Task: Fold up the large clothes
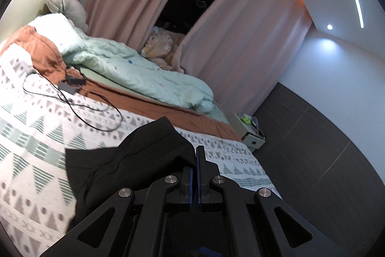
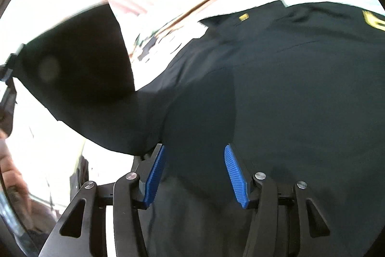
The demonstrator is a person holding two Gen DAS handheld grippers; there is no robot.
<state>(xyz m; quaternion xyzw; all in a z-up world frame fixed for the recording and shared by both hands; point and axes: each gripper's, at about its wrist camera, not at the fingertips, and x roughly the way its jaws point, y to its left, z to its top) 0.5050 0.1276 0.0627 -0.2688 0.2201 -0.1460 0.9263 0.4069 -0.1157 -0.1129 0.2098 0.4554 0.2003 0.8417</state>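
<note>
left tongs (image 1: 195, 155) closest to lens, blue pads pressed together, pinching an edge of the black garment (image 1: 125, 160); cloth bunches to the left of the closed tips and drapes down over the patterned bedspread (image 1: 43, 127); garment corner reaches up just past the tips; right tongs (image 2: 195, 153) partly spread, blue pads (image 2: 156, 175) apart, not pressing anything; dark garment (image 2: 276, 88) fills the view ahead of and under those pads, cloth runs through the gap between them but no clamp visible; a raised fold of the same garment hangs at upper left in the right wrist view, blurred; small yellow label (image 2: 244, 16) near the far hem of the garment; garment lies on the bed, near its foot edge; beyond: black cable (image 1: 79, 110) looping on the bedspread, pale green duvet (image 1: 149, 74) rumpled behind it, pink curtains (image 1: 235, 35) at back, small box (image 1: 247, 134) on the dark floor (image 1: 324, 148) beside the bed
</note>
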